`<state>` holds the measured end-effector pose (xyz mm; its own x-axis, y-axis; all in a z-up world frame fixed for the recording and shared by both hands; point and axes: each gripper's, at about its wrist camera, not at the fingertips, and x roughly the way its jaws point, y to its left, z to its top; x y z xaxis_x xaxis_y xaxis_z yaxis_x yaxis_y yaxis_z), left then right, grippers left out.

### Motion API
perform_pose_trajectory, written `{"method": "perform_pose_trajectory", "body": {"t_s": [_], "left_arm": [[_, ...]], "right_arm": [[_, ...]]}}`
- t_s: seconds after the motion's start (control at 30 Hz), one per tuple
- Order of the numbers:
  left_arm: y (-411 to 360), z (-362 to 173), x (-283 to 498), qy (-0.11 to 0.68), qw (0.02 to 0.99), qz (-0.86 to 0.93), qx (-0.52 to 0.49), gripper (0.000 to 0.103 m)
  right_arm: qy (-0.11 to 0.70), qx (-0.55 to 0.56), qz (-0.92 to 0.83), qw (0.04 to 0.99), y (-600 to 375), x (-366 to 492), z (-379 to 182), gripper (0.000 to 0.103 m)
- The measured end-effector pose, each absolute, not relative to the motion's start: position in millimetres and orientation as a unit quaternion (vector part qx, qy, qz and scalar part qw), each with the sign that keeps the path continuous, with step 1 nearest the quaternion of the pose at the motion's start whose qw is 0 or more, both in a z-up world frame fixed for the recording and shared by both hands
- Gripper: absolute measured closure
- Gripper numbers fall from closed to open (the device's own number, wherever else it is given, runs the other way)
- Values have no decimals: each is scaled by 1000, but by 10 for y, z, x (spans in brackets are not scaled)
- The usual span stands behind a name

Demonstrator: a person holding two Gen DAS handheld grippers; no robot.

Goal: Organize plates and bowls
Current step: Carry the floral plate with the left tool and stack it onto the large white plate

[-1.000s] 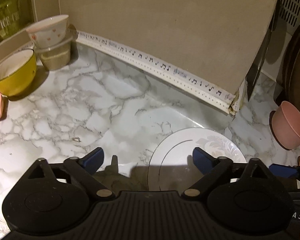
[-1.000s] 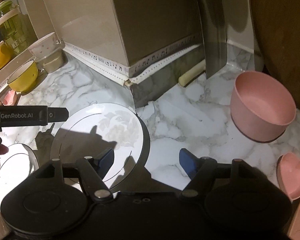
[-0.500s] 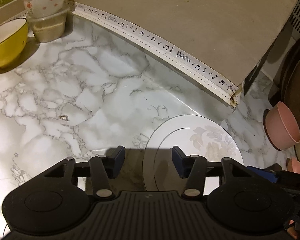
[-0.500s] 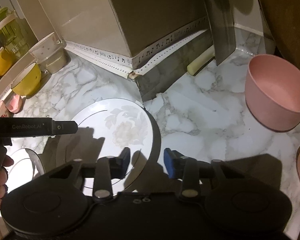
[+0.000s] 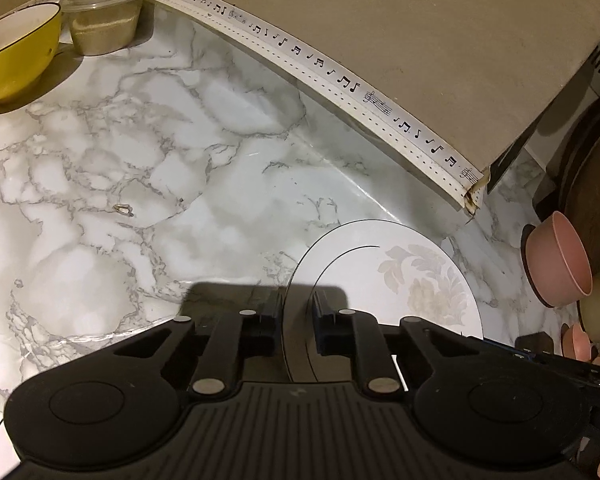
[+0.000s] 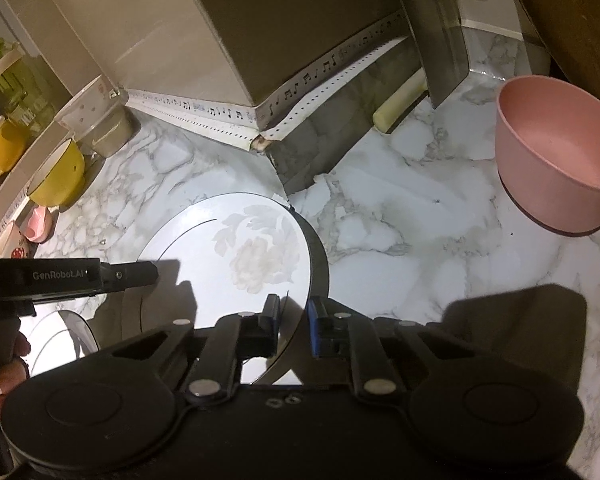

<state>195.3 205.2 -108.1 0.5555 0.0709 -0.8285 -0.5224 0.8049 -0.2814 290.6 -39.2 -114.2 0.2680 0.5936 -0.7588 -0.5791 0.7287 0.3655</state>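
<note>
The white plate (image 5: 400, 276) — round, thin dark rim line, a broken inner ring and a faint grey-beige flower print — lies on the marble worktop (image 5: 140, 160) near the corner of the beige wall block (image 5: 380, 20). The left gripper (image 5: 297, 312) has just been closing its jaws, which now clench the plate's left rim; the right gripper (image 6: 293, 316) has likewise just closed its jaws on the near right rim. A pink bowl (image 6: 556, 160) stands well apart toward the worktop's right edge. Both grippers' bodies hide the plate's near part, and a second plate (image 6: 60, 340) is mostly cut off.
</note>
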Motion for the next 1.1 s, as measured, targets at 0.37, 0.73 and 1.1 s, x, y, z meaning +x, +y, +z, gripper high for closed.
{"method": "perform_pose_trajectory", "body": {"t_s": [0.37,0.73,1.1], "left_arm": [[1973,-971,1927,424,855,173,-243,88],[1961,-683,1693,410,860,172,-250,88],[2064,-569,1188,404,861,187,-247,88]], "right_arm": [[470,5,367,803,-437,2870,-1088,91],[451,12,379,808,-508,2666,-772,92],[445,4,407,798,-407,2259,-630,92]]}}
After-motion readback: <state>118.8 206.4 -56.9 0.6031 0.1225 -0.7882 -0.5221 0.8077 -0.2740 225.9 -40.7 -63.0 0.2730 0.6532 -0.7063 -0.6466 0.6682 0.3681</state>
